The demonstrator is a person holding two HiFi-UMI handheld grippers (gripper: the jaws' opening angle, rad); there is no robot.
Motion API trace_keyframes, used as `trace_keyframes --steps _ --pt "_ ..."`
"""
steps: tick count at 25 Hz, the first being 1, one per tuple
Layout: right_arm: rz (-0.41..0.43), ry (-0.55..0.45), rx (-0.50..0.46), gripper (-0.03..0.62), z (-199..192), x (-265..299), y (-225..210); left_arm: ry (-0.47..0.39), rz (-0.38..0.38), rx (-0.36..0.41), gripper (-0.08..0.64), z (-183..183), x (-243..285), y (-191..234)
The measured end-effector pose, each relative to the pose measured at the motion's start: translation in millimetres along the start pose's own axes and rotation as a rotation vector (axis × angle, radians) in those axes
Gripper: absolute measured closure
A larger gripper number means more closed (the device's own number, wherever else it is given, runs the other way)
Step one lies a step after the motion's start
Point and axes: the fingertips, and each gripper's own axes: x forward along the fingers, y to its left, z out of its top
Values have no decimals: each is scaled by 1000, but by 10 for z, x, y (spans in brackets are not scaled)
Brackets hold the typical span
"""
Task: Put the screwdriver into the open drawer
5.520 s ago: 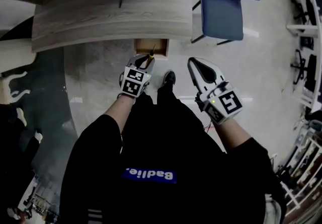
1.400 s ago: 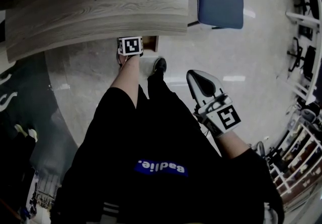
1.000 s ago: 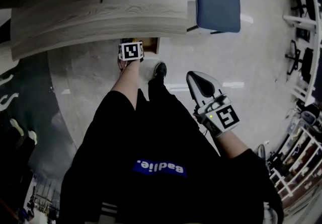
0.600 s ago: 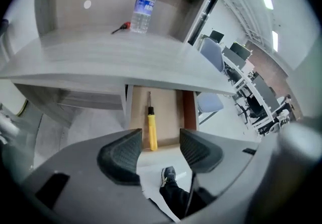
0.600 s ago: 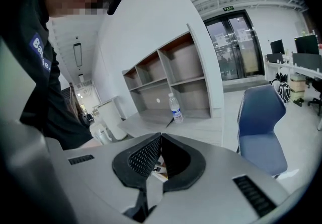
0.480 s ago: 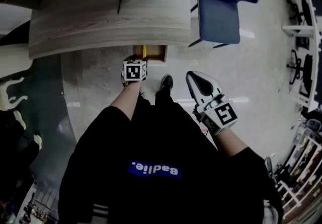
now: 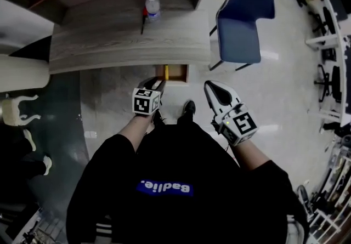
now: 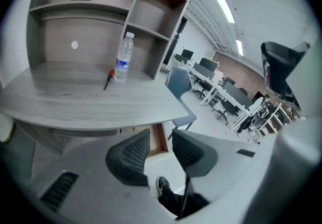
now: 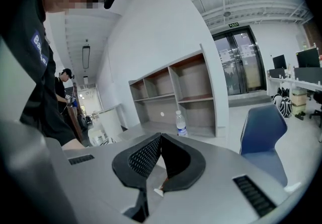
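The open wooden drawer (image 7: 179,72) sticks out from under the desk's front edge, and a yellow-handled screwdriver (image 7: 166,71) lies inside it. My left gripper (image 7: 153,81) hangs just in front of the drawer, raised clear of it. In the left gripper view the left gripper (image 8: 161,133) has a gap between its jaws with nothing in it; they have just been closing. The drawer (image 8: 158,140) shows through that gap. My right gripper (image 7: 214,86) hovers to the right over the floor; in the right gripper view the right gripper (image 9: 160,136) is shut and empty.
On the grey desk (image 7: 109,45) stand a water bottle (image 7: 152,6) and a red-handled screwdriver (image 7: 143,18). A blue chair (image 7: 241,23) stands right of the desk. The person's shoe (image 7: 188,108) is on the floor below the drawer. Shelves rise behind the desk.
My left gripper has drawn back from the drawer and risen, empty. The yellow screwdriver it held earlier now lies in the drawer. The right gripper has lifted slightly.
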Motion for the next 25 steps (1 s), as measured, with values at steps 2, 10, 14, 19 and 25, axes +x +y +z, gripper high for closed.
trace_keyframes --steps 2,10,14,19,25 --pt "1 -14 -6 563 49 10 54 -35 -21 2 434 92 -186 -88" --pt "3 -57 -21 563 221 36 212 -173 -148 30 502 655 -836 -550" --pt "9 -71 -29 563 306 48 285 -253 -199 47 526 970 -1164 -746" --pt "17 -85 -43 563 389 49 384 -330 -269 73 549 1212 -1546 -991" --pt "21 -93 -40 563 448 26 466 -431 -331 96 557 1442 -1890 -1237"
